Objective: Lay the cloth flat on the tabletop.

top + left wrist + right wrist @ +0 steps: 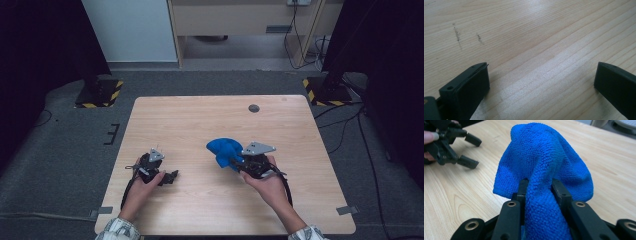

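Wood-grain table (200, 120) on grey carpet (65, 150); left tool (541, 82) apart, right tool (540, 187) clamped on blue cloth (544, 157).

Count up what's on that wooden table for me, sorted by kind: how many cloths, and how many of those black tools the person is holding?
Blue cloth: 1, bunched and clamped in the right hand-held gripper.
Hand-held grippers: 2, the right one holding the cloth, the left hand-held gripper open over bare table.
Total: 3 things.
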Demonstrator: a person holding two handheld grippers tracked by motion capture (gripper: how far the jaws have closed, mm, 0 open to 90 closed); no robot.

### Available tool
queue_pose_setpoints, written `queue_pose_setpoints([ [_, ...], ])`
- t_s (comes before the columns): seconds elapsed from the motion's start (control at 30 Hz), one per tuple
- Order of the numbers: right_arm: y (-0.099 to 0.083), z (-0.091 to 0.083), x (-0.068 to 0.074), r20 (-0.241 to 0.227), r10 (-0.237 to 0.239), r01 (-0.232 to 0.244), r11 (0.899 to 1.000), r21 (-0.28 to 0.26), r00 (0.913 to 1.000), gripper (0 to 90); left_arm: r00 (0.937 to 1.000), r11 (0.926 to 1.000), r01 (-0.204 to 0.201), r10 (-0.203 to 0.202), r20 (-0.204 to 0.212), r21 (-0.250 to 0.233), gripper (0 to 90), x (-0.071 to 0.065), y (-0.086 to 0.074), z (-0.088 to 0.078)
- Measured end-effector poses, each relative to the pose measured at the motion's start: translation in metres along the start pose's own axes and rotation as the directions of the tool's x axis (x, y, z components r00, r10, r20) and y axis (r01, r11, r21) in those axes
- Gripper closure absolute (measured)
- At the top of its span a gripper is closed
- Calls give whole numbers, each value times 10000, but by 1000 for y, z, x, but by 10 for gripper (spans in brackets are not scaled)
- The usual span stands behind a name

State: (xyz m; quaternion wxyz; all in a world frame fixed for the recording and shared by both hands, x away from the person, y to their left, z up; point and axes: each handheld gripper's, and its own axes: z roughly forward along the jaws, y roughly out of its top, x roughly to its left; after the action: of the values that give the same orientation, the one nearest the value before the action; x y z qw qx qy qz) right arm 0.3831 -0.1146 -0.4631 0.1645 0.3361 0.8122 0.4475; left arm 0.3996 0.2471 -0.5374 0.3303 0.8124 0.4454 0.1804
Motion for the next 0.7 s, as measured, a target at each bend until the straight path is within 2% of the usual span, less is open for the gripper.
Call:
queue_pose_setpoints([
  [0.13, -6, 11, 1, -16, 51, -51, 9998, 182, 10000, 696, 10000, 10000, 1, -1, 1, -2, 0, 0, 0, 0],
  [0.27, -16, 23, 2, 83, 81, -86, 9980, 630, 9999, 663, 10000, 10000, 0, 0, -1, 0, 0, 0, 0, 0],
  [0.43, -23, 32, 4, 50, 83, -87, 9959, 897, 10000, 637, 10000, 10000, 2, -2, -1, -2, 0, 0, 0, 0],
  [0.7, -27, 47, 13, -181, -236, 257, 9916, 1269, 9996, 587, 10000, 10000, 2, -2, -1, -1, 0, 0, 0, 0],
])
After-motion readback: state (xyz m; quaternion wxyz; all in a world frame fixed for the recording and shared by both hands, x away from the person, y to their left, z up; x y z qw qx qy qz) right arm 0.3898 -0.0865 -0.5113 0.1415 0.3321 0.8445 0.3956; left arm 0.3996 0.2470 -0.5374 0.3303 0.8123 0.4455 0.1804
